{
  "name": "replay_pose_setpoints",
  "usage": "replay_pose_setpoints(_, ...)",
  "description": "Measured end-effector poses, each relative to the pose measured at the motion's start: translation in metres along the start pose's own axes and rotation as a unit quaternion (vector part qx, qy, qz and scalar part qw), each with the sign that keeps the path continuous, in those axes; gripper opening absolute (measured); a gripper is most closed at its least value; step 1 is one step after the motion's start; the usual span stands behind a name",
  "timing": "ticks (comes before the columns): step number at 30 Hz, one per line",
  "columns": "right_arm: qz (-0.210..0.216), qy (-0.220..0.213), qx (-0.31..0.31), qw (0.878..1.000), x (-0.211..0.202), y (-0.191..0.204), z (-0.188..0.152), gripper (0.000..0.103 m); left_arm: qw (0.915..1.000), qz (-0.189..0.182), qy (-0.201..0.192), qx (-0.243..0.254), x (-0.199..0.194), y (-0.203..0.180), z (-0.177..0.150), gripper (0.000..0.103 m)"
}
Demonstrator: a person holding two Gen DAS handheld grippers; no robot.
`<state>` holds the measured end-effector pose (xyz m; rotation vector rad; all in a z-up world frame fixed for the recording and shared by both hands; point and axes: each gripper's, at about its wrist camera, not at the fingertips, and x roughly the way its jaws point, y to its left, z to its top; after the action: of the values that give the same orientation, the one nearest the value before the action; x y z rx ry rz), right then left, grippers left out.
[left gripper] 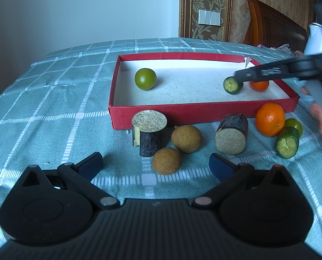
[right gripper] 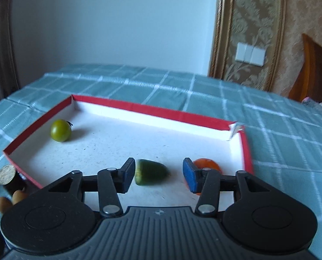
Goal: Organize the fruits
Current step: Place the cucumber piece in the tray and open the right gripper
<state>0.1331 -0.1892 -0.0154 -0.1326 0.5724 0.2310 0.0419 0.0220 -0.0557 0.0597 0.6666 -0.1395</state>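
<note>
The left gripper (left gripper: 156, 164) sits nearest, jaws spread wide with nothing between them, above two brown round fruits (left gripper: 186, 138). Beyond lie two dark cane stubs (left gripper: 149, 133), an orange (left gripper: 270, 119) and a cucumber piece (left gripper: 287, 142) on the checked cloth (left gripper: 52, 99). Farther, inside the red tray (left gripper: 182, 113), the right gripper (right gripper: 158, 174) stands parted around a cucumber chunk (right gripper: 151, 172), pads not touching it, beside an orange fruit (right gripper: 206, 164); a green tomato (right gripper: 61, 130) rests far left.

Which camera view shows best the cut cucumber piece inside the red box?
The left wrist view: the cucumber piece is sharp, its pale cut face visible. The right wrist view shows it blurred, lying free between the open right tongs.
</note>
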Motion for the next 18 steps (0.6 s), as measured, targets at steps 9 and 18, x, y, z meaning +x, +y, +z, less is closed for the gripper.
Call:
replay_pose_setpoints(9, -0.056, -0.034, 0.048, 0.997, -0.063, -0.04, -0.047, 0.069, 1.0, 0.0, 0.0, 0.0, 0.0, 0.001, 0.0, 0.103)
replay_pose_setpoints(18, -0.081, 0.02, 0.096, 0.992, -0.07, -0.067, -0.089, 0.071, 1.0, 0.0, 0.0, 0.0, 0.0, 0.001, 0.0, 0.103)
